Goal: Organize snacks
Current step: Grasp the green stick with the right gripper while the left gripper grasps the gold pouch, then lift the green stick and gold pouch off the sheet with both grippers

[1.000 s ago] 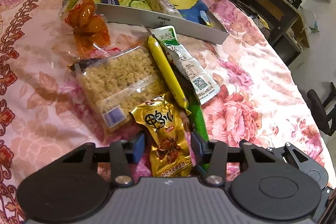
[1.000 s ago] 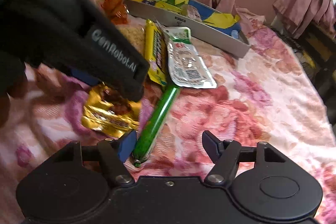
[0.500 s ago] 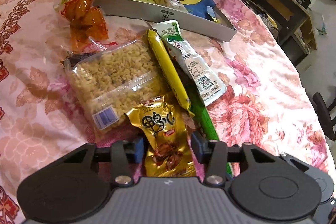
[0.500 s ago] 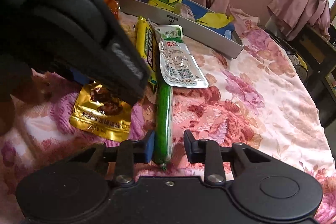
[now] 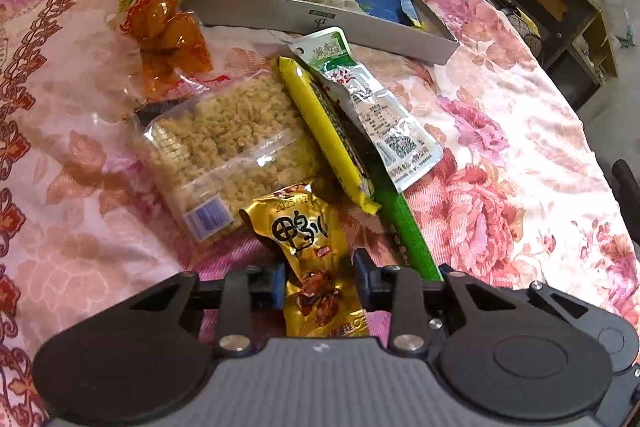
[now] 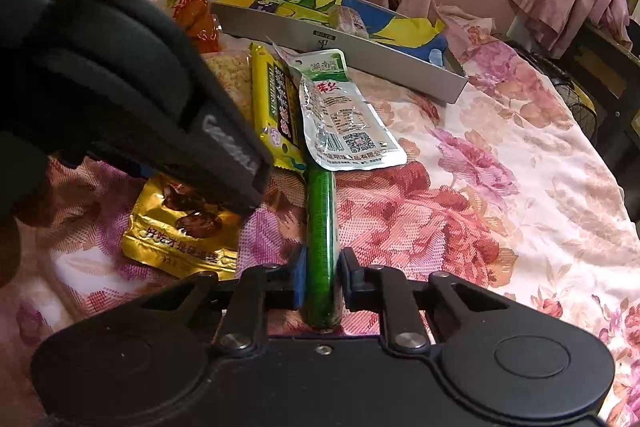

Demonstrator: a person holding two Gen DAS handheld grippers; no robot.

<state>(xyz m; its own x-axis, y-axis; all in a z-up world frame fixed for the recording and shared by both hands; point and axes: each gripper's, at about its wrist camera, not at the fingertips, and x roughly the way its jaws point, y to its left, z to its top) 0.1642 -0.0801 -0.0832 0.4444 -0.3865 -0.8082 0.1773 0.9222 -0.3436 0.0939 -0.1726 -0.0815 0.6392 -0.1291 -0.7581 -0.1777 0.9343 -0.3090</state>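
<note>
- A floral pink bedspread (image 5: 500, 131) covers a bed and carries everything below.
- A shallow grey box (image 5: 320, 17) with a colourful lining sits at the far side, holding a few snacks.
- A clear bag of crumbly yellow snack (image 5: 224, 147) lies in the middle of the pile.
- A long yellow bar (image 5: 324, 131) and a white pouch (image 5: 376, 107) lie beside it.
- The left gripper (image 5: 320, 279) is closing, its pads pinching a gold packet (image 5: 312, 259) at its waist.
- The right gripper (image 6: 320, 279) is closing on a green stick (image 6: 320, 227), pads against both sides.
</note>
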